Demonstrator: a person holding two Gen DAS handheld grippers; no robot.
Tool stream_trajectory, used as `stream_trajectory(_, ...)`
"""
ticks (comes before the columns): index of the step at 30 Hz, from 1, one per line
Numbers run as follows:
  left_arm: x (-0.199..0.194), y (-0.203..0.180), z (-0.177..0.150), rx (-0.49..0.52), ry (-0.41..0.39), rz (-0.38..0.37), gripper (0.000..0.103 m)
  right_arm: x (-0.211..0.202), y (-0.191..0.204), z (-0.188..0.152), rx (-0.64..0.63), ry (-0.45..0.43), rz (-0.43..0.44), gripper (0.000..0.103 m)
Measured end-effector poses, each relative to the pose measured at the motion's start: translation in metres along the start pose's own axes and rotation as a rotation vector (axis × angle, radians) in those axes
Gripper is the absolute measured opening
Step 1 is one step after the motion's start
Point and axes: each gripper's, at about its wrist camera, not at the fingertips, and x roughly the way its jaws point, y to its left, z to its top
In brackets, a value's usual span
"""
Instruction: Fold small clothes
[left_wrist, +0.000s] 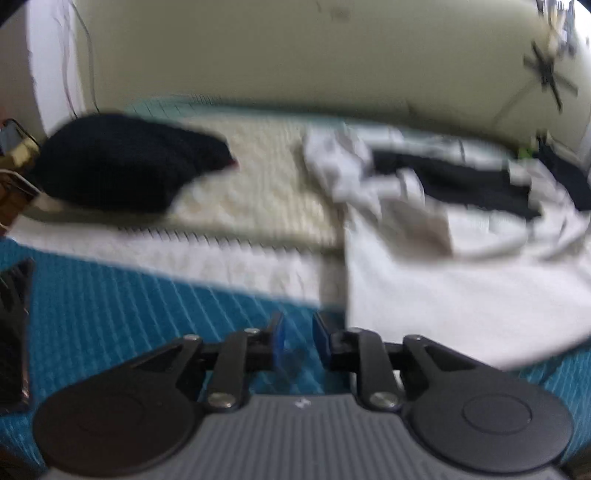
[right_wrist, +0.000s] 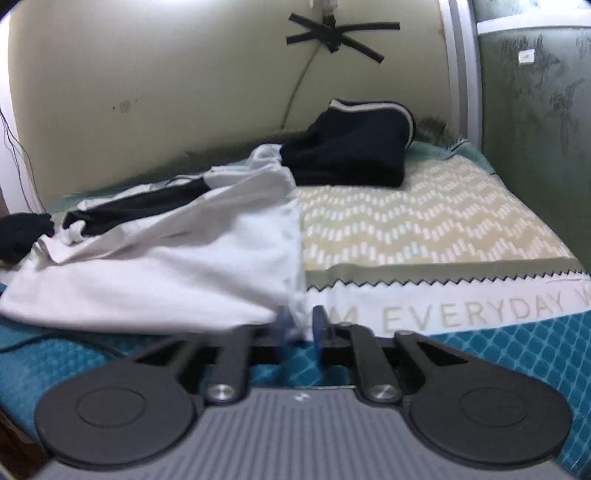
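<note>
A white garment with dark panels (left_wrist: 454, 284) lies spread on the bed, right of centre in the blurred left wrist view and left of centre in the right wrist view (right_wrist: 155, 266). My left gripper (left_wrist: 298, 338) is open and empty, just left of the garment's near corner, over the teal cover. My right gripper (right_wrist: 300, 325) is open with the garment's near right corner between its fingers. A folded dark garment (right_wrist: 354, 147) sits at the back, and another dark pile (left_wrist: 125, 162) lies at the far left.
A beige patterned towel (right_wrist: 424, 225) with printed lettering covers the teal bedspread (left_wrist: 122, 317). A pale wall (right_wrist: 184, 74) with taped cables runs behind the bed. A grey-green cabinet (right_wrist: 535, 129) stands at the right. Small items sit at the left edge (left_wrist: 14, 147).
</note>
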Motion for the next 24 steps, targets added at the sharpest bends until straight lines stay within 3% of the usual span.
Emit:
stream_trajectory(2,-0.008,0.0,0.015,-0.024,-0.047,-0.068,0.019,-0.01,-0.002,0.018,-0.007,-0.078,0.012,0.049)
stream_trajectory(5,0.003,-0.024,0.035,0.022,-0.036,-0.164,0.018,0.002,0.009,0.051,-0.004,-0.065,0.127,0.036)
stream_trajectory(8,0.039,-0.061,0.041,0.123,0.062,-0.229,0.018,0.049,0.046,0.069,-0.035,0.079,0.305,0.027)
stream_trajectory(10,0.063,-0.076,0.044,0.141,0.117,-0.254,0.018,0.086,0.074,0.068,-0.088,0.179,0.324,0.027)
stream_trajectory(12,0.073,-0.083,0.053,0.144,0.086,-0.272,0.019,0.12,0.1,0.069,-0.113,0.252,0.356,0.027)
stream_trajectory(15,0.082,-0.08,0.073,0.074,-0.026,-0.235,0.021,0.152,0.129,0.082,-0.099,0.23,0.375,0.031)
stream_trajectory(18,0.084,-0.067,0.09,-0.036,-0.104,-0.188,0.022,0.171,0.139,0.098,-0.073,0.151,0.325,0.035)
stream_trajectory(21,0.064,-0.04,0.091,-0.127,-0.183,-0.196,0.036,0.16,0.119,0.103,-0.016,0.13,0.334,0.038)
stream_trajectory(22,0.055,-0.033,0.089,-0.134,-0.21,-0.163,0.044,0.15,0.111,0.101,-0.009,0.108,0.339,0.039)
stream_trajectory(24,0.041,-0.017,0.078,-0.122,-0.227,-0.084,0.046,0.121,0.083,0.095,-0.001,0.041,0.311,0.05)
